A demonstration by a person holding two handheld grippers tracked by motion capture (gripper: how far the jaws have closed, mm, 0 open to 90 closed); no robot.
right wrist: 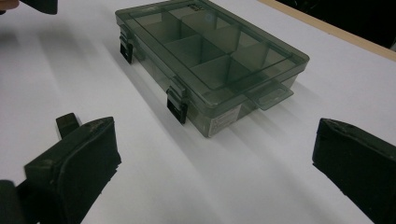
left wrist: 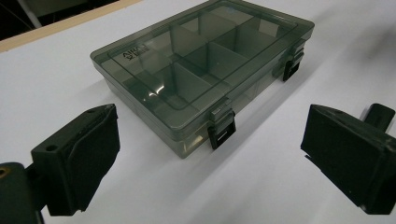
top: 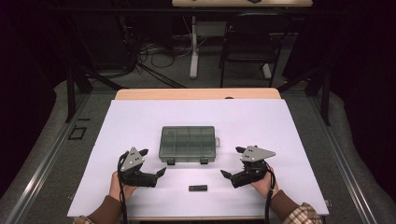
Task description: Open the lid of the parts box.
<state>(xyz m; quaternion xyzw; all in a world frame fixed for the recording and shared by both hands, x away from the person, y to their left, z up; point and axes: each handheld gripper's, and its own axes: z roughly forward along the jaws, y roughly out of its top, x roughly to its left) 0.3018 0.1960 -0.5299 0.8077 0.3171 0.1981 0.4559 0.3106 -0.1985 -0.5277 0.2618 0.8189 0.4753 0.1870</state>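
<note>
The tabletop [top: 140, 121] carries a smoky plastic compartment box [top: 188, 143] at its middle, lid shut, long axis running left to right, latches [left wrist: 221, 130] facing the person. It looks light, stiff and slick; gripping across its short sides seems safest. Left claw [top: 151, 163] and right claw [top: 232, 162] flank it, both spread and empty. A small black block [top: 198, 188] lies nearer the person
</note>
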